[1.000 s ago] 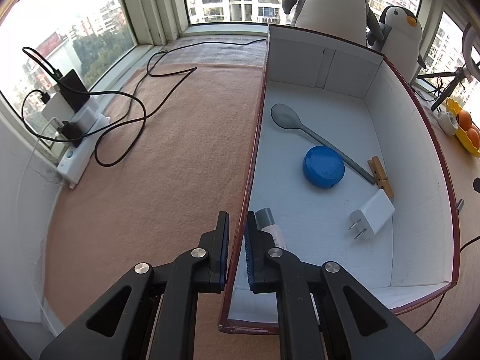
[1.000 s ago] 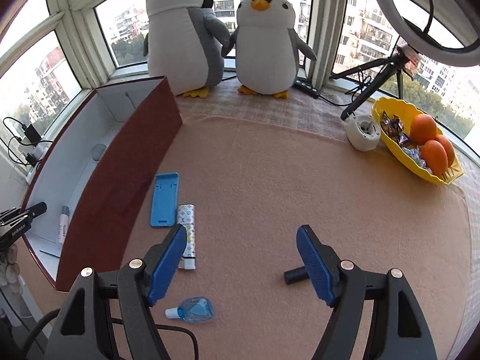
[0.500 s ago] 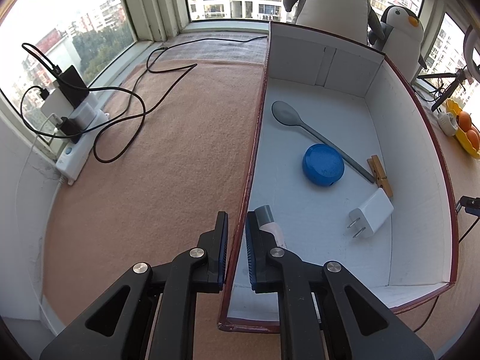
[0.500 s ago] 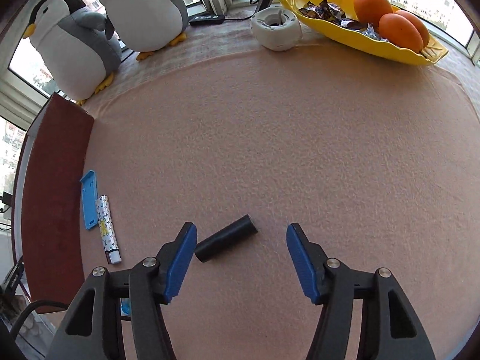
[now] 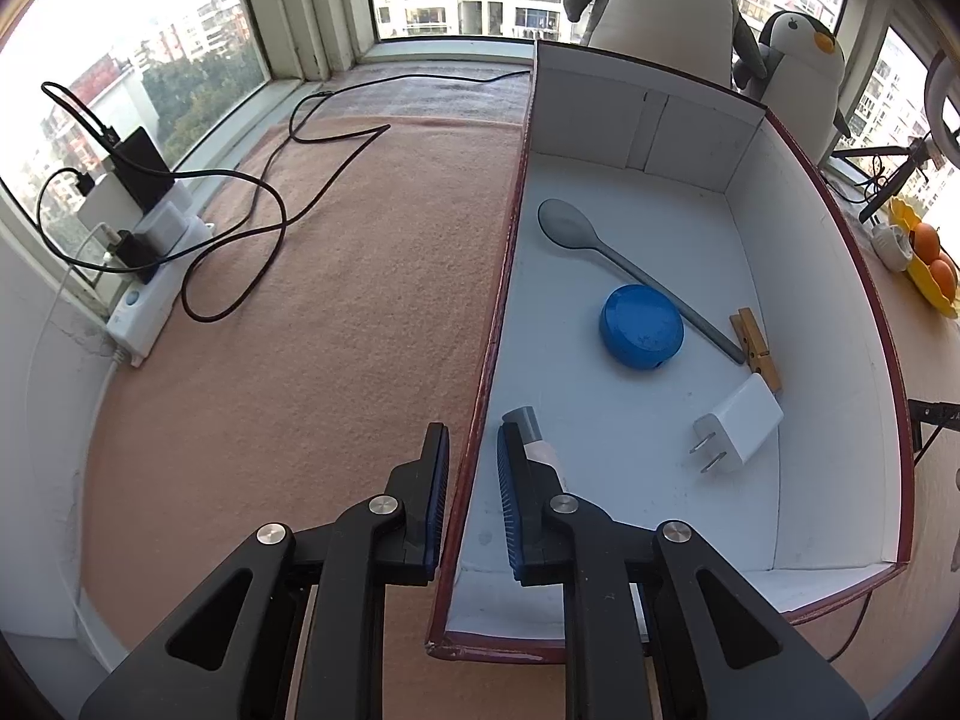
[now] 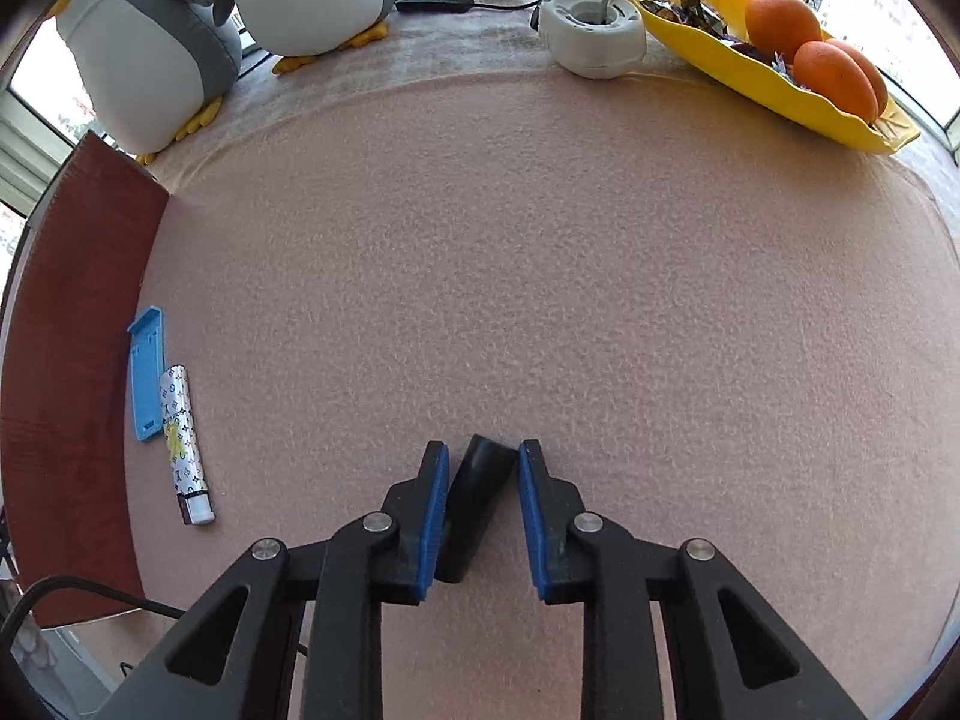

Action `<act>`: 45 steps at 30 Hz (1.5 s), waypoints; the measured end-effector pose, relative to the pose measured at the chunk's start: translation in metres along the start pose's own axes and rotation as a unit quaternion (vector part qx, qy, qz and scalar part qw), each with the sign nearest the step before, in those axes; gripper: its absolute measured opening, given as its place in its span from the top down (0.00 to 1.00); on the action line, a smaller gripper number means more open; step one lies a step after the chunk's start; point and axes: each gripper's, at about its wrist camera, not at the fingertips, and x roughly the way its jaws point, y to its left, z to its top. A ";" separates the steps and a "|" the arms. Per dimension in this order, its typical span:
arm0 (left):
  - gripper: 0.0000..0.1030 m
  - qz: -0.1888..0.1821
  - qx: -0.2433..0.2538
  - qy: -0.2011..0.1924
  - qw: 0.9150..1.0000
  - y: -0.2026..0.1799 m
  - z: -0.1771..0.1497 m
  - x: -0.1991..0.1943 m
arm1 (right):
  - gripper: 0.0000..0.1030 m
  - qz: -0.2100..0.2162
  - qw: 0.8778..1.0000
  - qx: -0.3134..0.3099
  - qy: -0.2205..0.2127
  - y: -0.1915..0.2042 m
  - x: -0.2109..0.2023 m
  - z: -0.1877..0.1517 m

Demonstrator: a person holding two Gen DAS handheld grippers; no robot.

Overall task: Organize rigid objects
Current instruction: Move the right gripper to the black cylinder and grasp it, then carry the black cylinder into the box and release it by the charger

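1. Left wrist view: your left claw point(image 5: 472, 498) straddles the near left wall of the red-rimmed box point(image 5: 888, 360), one pad on each side, a narrow gap showing between pad and wall, so it grips nothing. The pink felt worktop point(image 5: 336, 324) runs left to the window sill, where a power strip point(image 5: 150, 276) and black cables point(image 5: 252, 222) lie. Inside the box lie a grey spoon point(image 5: 600, 246), blue round lid point(image 5: 641, 326), wooden clothespin point(image 5: 755, 348), white charger plug point(image 5: 741, 429) and a grey-capped tube point(image 5: 531, 432) beside your inner pad.
2. Right wrist view: your right claw point(image 6: 483, 510) is nearly closed around a black cylinder point(image 6: 477, 498) on the felt; you cannot tell whether both pads touch it. The box's outer wall point(image 6: 66, 396) stands far left, with a blue plastic holder point(image 6: 146, 381) and patterned tube point(image 6: 183, 444) beside it. Open felt lies ahead up to the penguin plushes point(image 6: 240, 6), white round case point(image 6: 594, 30) and yellow fruit tray point(image 6: 780, 102).
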 end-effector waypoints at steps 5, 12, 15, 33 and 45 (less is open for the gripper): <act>0.85 0.000 -0.001 -0.001 1.000 0.000 0.000 0.000 | 0.86 -0.007 1.000 -0.023 -0.013 0.009 -0.001 0.002; 0.85 0.003 0.001 -0.003 1.000 -0.001 0.000 -0.002 | 0.86 0.000 0.995 -0.062 -0.081 0.038 -0.038 -0.003; 0.85 0.003 0.000 -0.004 1.000 -0.002 0.001 -0.002 | 0.86 0.016 0.988 -0.099 -0.121 0.065 -0.063 -0.004; 0.85 0.002 0.000 -0.014 1.000 -0.001 0.005 -0.009 | 0.86 0.102 0.933 -0.297 -0.176 0.246 -0.122 -0.037; 0.86 0.001 0.005 -0.021 1.000 -0.003 0.007 -0.009 | 0.86 0.097 0.927 -0.325 -0.161 0.273 -0.107 -0.043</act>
